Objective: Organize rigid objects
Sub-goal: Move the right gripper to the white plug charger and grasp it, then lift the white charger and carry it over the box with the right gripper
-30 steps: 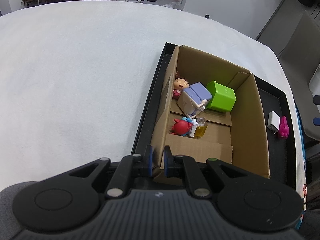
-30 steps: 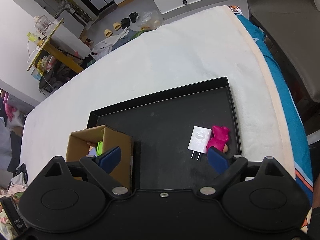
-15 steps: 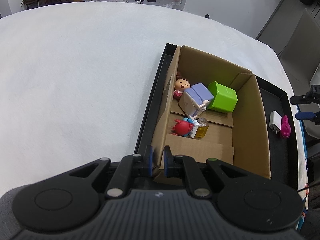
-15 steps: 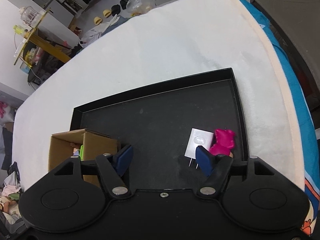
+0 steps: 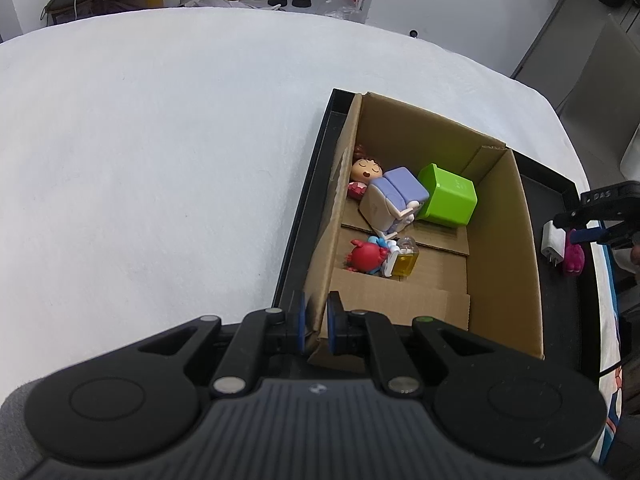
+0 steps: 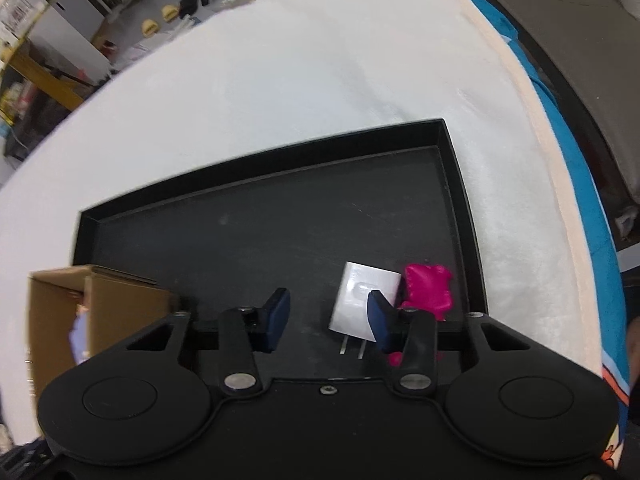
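Note:
A cardboard box stands in the black tray. My left gripper is shut on the near corner of the box's left wall. Inside the box lie a green cube, a small doll, a purple-and-white toy, a red crab figure and a little yellow bottle. A white charger and a pink toy lie side by side on the tray's right part. My right gripper hangs just over the charger, jaws closing; the charger sits by the right finger, not pinched.
The tray rests on a white padded tabletop. Its right edge shows a blue patterned border. Beyond that edge stands a grey chair. Shoes and shelves are on the floor far behind.
My right gripper has dropped toward the charger and its jaws have narrowed a lot; it has entered the left wrist view at the right edge. The left gripper and box have not moved.

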Action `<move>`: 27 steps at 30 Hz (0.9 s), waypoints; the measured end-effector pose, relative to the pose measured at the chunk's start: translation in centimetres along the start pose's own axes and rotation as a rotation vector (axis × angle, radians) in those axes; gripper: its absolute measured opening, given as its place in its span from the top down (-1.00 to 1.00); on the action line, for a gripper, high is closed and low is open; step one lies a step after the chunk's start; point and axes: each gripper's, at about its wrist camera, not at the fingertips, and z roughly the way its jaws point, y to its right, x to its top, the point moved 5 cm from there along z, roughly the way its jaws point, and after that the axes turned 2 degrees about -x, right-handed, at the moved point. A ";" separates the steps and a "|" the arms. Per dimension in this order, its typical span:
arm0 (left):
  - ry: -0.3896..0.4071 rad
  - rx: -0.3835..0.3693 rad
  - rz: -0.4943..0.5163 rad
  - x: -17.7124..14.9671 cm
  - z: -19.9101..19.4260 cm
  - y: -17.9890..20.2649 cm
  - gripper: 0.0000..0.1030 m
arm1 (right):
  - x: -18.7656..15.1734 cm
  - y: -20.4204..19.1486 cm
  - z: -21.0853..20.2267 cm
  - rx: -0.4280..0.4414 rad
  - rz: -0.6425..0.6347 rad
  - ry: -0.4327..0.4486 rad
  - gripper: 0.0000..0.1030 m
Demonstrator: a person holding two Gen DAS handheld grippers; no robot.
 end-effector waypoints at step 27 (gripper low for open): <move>-0.008 0.004 0.006 0.1 0.1 0.4 0.82 | -2.1 -1.5 0.6 -0.063 -0.075 0.062 0.29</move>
